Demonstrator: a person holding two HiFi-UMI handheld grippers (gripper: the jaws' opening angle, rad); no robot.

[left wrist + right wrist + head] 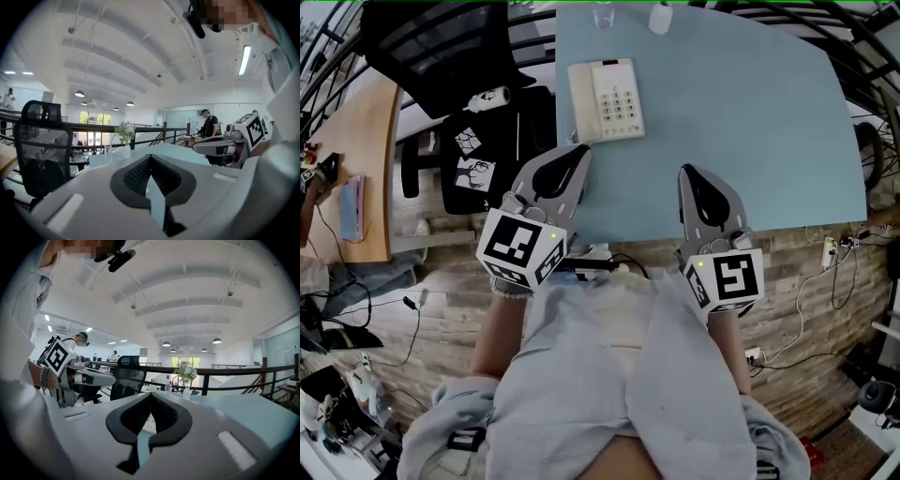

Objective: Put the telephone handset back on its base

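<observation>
The white telephone [619,98] lies on the light blue table [750,122] near its left edge. Its handset [584,101] rests along the left side of the base. My left gripper [574,156] hovers over the table's near left corner, just short of the phone. It is shut with nothing in it; the left gripper view shows the jaws of this left gripper [151,159] meeting at the tip. My right gripper [688,174] is held over the near edge further right, also shut and empty. The right gripper view shows the right gripper [151,397] closed too.
A drinking glass [604,14] and a small white vase [661,17] stand at the table's far edge. A black office chair [441,47] and a wooden desk [361,150] are to the left. Cables and power strips [830,253] lie on the floor.
</observation>
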